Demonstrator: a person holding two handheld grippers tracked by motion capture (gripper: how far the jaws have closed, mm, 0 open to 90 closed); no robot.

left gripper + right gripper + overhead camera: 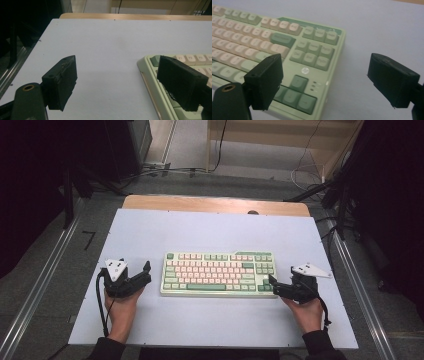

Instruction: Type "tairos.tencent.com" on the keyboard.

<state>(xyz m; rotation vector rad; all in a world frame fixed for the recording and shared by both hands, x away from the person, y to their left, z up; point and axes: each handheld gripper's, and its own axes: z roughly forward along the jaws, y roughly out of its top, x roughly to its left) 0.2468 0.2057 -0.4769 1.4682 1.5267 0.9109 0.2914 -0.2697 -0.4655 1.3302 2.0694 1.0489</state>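
Note:
A mint-green keyboard (218, 274) with pink and green keys lies flat in the middle of the pale sheet (210, 230). My left gripper (130, 268) is held just off its left end and stands open; in the left gripper view the right jaw hangs over the keyboard's left edge (150, 63), with bare sheet between the jaws. My right gripper (289, 278) is open at the keyboard's right end. In the right gripper view its left jaw hovers over the arrow keys (295, 93) and the right jaw over the sheet. Neither gripper (120, 82) (328, 81) holds anything.
The sheet covers a wooden table whose far edge (215, 204) shows bare. Metal rails (45, 280) (357, 285) run along both sides on the floor. Cables (165, 170) and black stands lie beyond the table. Open sheet lies behind and in front of the keyboard.

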